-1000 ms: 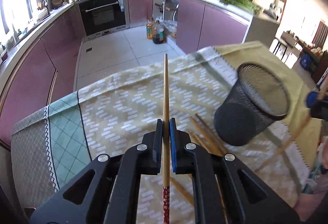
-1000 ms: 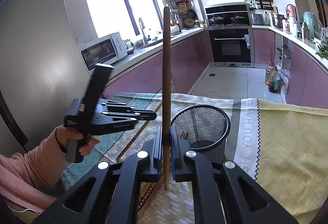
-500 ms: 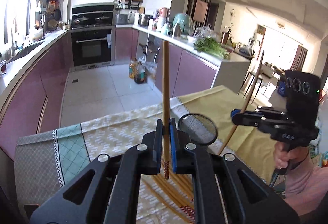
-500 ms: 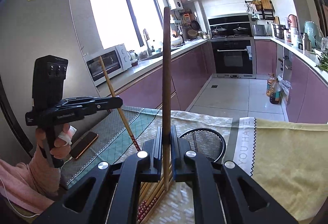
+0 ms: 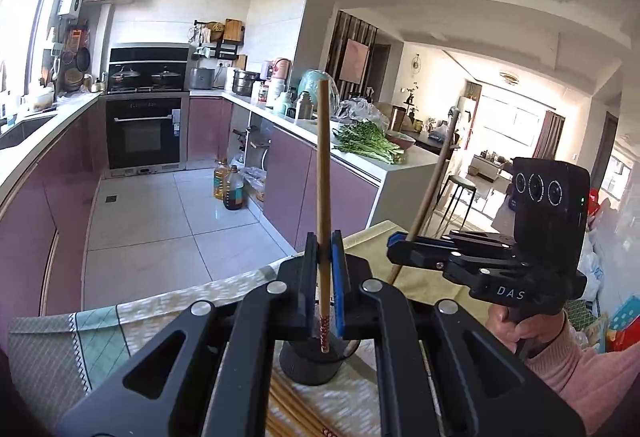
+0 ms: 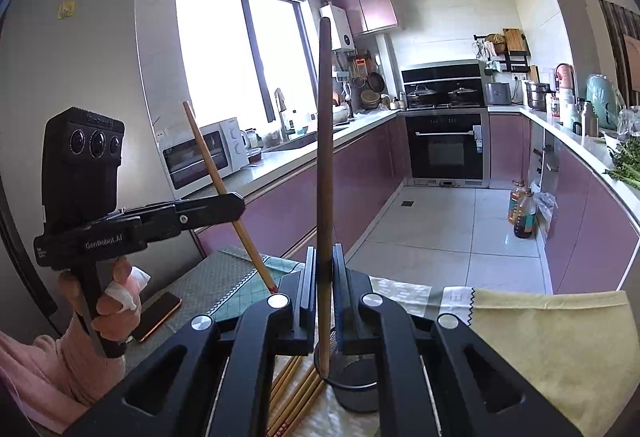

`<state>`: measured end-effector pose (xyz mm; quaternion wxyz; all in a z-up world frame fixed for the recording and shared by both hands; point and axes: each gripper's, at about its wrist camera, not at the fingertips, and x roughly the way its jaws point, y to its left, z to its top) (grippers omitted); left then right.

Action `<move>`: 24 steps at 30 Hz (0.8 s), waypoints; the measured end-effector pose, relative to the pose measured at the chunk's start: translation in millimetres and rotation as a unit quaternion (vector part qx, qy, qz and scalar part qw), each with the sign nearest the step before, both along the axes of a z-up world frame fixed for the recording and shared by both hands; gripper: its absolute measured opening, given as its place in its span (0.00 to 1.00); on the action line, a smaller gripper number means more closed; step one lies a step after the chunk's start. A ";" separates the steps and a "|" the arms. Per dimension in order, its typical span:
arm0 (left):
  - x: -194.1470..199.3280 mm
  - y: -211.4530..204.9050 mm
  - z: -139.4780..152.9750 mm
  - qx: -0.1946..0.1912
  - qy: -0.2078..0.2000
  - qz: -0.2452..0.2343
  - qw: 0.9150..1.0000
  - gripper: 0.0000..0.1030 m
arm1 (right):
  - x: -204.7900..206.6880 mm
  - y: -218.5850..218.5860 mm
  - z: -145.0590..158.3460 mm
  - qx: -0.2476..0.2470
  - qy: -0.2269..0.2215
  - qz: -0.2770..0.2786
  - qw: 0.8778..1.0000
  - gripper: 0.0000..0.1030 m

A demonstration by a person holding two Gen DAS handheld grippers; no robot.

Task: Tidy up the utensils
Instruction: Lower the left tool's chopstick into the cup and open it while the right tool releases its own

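A light bamboo chopstick [image 5: 323,193] is being clamped upright in the left tool [image 5: 325,291], whose jaws are being kept closed tight on its shaft; its red-patterned lower end is being held just over the mouth of the black mesh holder [image 5: 310,367]. A darker brown chopstick [image 6: 324,173] is being gripped in the same way by the right tool [image 6: 323,301], the jaws pressed shut against it, with its lower tip being held at the rim of the mesh holder [image 6: 354,387]. In the left wrist view the right tool [image 5: 396,239] is being seen from the side, its chopstick [image 5: 430,193] being carried at a slant. The remaining chopsticks [image 6: 296,397] are lying bundled on the cloth-covered surface [image 6: 552,337], just beside the holder's base. A phone [image 6: 158,317] is lying on the green part of the cloth, near the hand [image 6: 106,301] by which the left tool [image 6: 236,203] is being held.
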<state>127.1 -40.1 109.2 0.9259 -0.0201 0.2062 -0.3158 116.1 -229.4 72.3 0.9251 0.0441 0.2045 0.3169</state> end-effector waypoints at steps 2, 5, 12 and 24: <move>5.8 -12.1 -5.2 0.015 0.001 0.000 1.000 0.07 | 7.0 2.5 -3.7 -0.008 0.004 -0.004 1.000 0.06; 14.6 -27.5 -24.9 0.030 0.031 -0.014 0.999 0.07 | 17.9 7.0 -15.5 -0.020 0.022 -0.004 1.000 0.06; 36.2 -41.4 -76.2 0.062 0.102 -0.035 0.992 0.07 | 39.5 16.6 -50.2 -0.057 0.087 0.005 0.995 0.06; 69.8 -45.8 -103.0 0.096 0.125 -0.018 0.987 0.11 | 73.5 24.7 -75.2 -0.065 0.152 -0.012 0.986 0.09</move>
